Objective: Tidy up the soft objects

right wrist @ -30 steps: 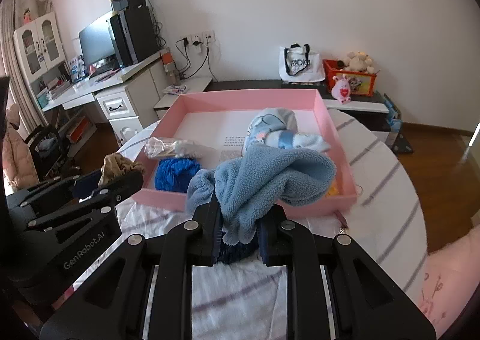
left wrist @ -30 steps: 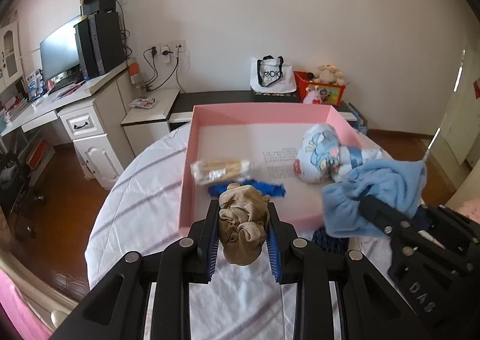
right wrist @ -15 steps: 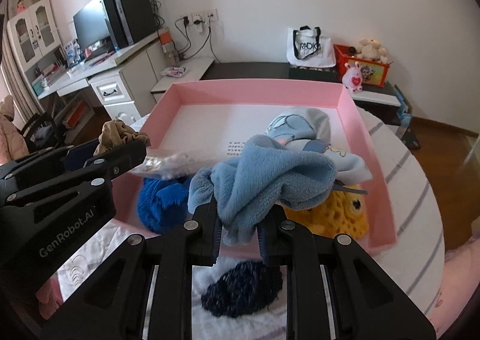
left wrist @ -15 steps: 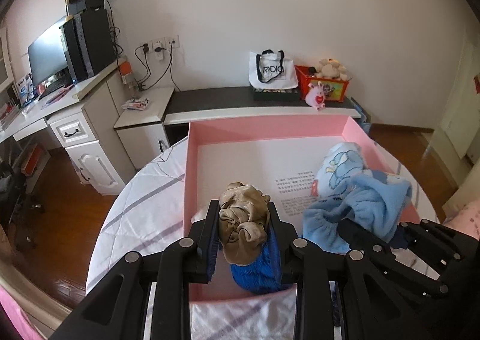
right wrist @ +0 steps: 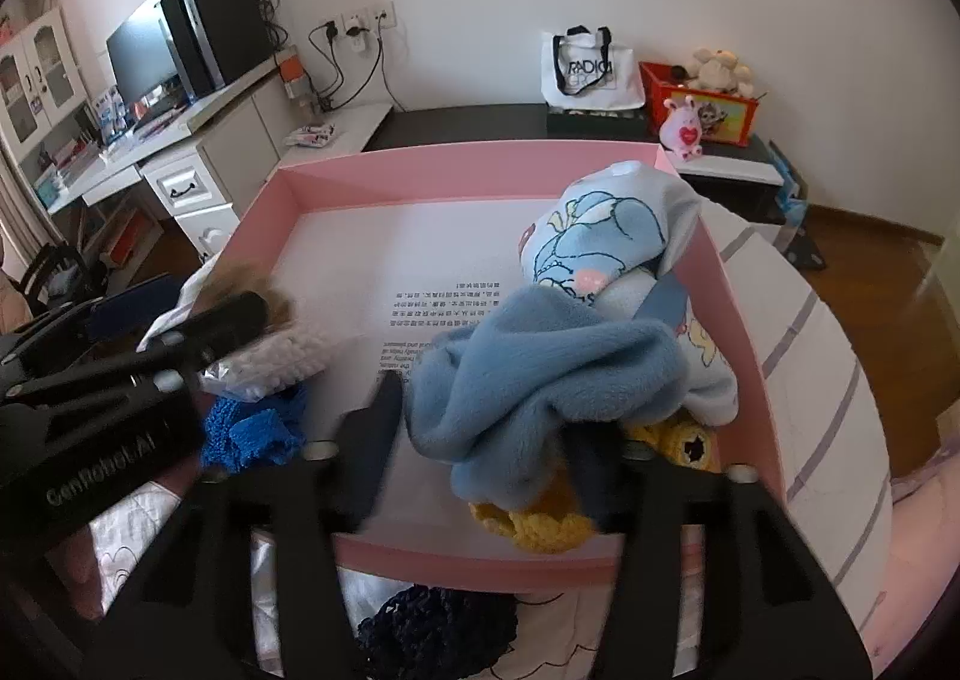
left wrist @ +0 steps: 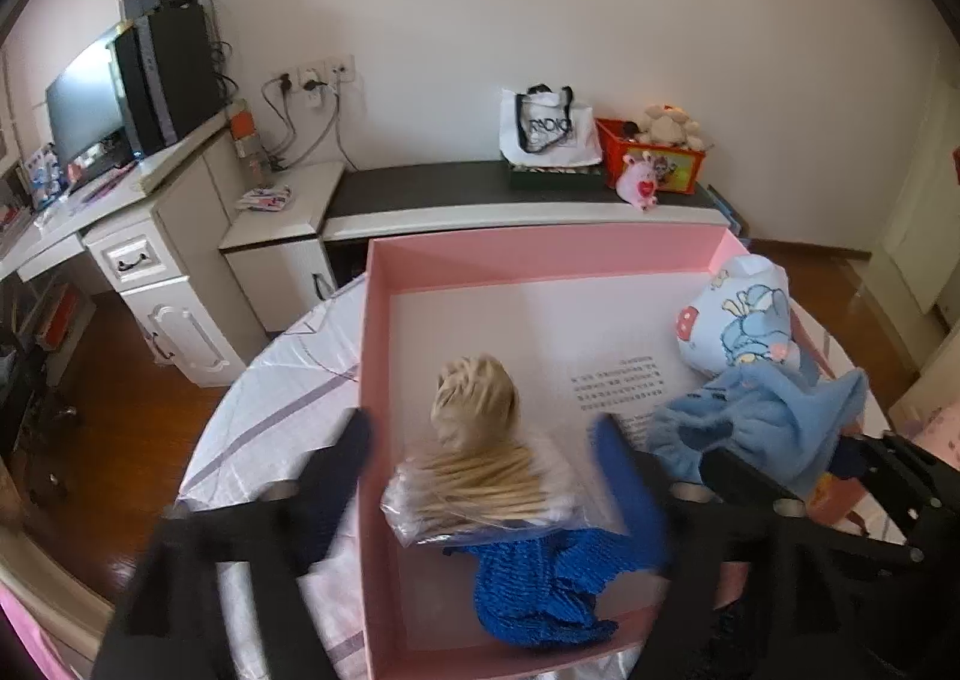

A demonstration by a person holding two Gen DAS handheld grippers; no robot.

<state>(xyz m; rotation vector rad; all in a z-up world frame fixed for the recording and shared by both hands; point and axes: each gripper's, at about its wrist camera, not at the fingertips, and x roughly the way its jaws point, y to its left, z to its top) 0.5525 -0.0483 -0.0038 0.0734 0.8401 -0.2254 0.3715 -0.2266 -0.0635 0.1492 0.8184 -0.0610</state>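
Tan scrunchie (left wrist: 475,401) lies in pink box (left wrist: 375,380) – roundish, no clear axis; both tools – left (left wrist: 480,440), right (right wrist: 480,422) – are opening, far half of box floor bare.

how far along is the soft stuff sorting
Mostly done: the pink box already holds a cartoon-print cloth, a bright blue knit and a yellow crochet piece. In hand: both grippers are opening over the box, the left gripper dropping a tan scrunchie, the right gripper a light blue fleece. Left: a dark navy knit outside the box.
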